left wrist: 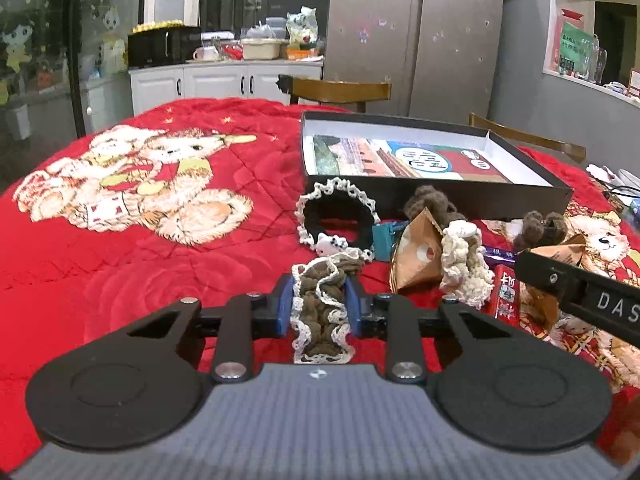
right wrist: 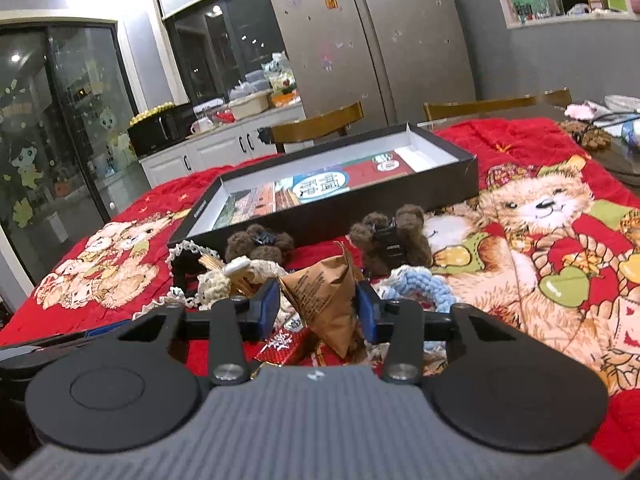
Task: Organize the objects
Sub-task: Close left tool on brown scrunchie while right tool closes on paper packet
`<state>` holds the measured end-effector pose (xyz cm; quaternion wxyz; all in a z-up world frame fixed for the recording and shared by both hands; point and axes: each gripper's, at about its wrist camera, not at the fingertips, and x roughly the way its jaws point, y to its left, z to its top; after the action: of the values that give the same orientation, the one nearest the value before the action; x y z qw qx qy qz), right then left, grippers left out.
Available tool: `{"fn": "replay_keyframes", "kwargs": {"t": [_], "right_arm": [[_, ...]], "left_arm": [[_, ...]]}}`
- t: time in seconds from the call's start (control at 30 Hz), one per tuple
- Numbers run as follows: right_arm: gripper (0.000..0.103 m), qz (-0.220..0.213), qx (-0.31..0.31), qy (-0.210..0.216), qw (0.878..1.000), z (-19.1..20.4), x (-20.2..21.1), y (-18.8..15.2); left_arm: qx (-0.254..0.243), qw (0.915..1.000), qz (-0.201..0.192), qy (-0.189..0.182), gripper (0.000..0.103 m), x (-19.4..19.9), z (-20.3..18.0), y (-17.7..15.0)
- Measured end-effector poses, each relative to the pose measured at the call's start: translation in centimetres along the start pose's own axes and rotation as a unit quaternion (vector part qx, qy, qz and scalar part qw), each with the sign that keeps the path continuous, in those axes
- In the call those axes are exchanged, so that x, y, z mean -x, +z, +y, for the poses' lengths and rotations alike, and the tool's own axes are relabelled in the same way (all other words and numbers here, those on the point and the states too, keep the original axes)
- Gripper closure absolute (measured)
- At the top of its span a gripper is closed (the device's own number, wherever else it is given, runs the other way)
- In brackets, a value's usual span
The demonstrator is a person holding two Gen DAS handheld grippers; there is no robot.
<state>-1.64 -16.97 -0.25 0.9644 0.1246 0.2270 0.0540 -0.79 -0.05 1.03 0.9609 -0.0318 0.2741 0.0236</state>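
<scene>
A red teddy-bear blanket [left wrist: 140, 248] covers the table; a steel fridge [left wrist: 416, 32] stands behind. Left gripper [left wrist: 320, 304] pinches a brown lace scrunchie [left wrist: 320, 312], long axis running away from the camera. Black box [left wrist: 436, 196] lies beyond. Right gripper [right wrist: 318, 308] clamps a brown paper packet [right wrist: 320, 296], point down.

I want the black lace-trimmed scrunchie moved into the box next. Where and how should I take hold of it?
Grip the black lace-trimmed scrunchie across its near band, one finger in the open centre hole, the other outside the lace edge. Come from above on the left, bare-blanket side: it seems to lie flat as an open ring, and the orange packet and teal item crowd its right. The black box stands just behind.
</scene>
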Motion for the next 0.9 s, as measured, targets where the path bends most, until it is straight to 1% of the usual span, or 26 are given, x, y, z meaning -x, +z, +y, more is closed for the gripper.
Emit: {"fn": "replay_keyframes", "kwargs": {"t": [0.13, 0.33, 0.43, 0.57, 0.73, 0.9], "right_arm": [[0.058, -0.015, 0.007, -0.002, 1.0, 0.2, 0.5, 0.0], [0.058, -0.02, 0.01, 0.001, 1.0, 0.2, 0.7, -0.1], [0.058, -0.027, 0.017, 0.008, 0.999, 0.4, 1.0, -0.1], [0.058, -0.031, 0.022, 0.03, 0.999, 0.5, 1.3, -0.1], [0.058, -0.033, 0.002, 0.064, 0.997, -0.2, 1.7, 0.3], [0.058, -0.026, -0.024, 0.065, 0.997, -1.1, 2.0, 1.8]], "left_arm": [[0.002, 1.0, -0.007, 0.003, 0.071, 0.3, 0.2, 0.0], [0.004, 0.9999, -0.015, 0.005, 0.071, 0.7, 0.4, -0.1], [0.005, 0.9998, -0.018, 0.007, 0.071, 0.8, 0.5, -0.1], [0.012, 0.9997, -0.019, 0.01, 0.071, 0.9, 0.8, -0.1], [0.024, 0.9995, -0.012, -0.018, 0.072, 1.0, 1.5, 0.1], [0.027, 0.9988, 0.0, -0.04, 0.075, 1.3, 2.0, 0.3]]}}
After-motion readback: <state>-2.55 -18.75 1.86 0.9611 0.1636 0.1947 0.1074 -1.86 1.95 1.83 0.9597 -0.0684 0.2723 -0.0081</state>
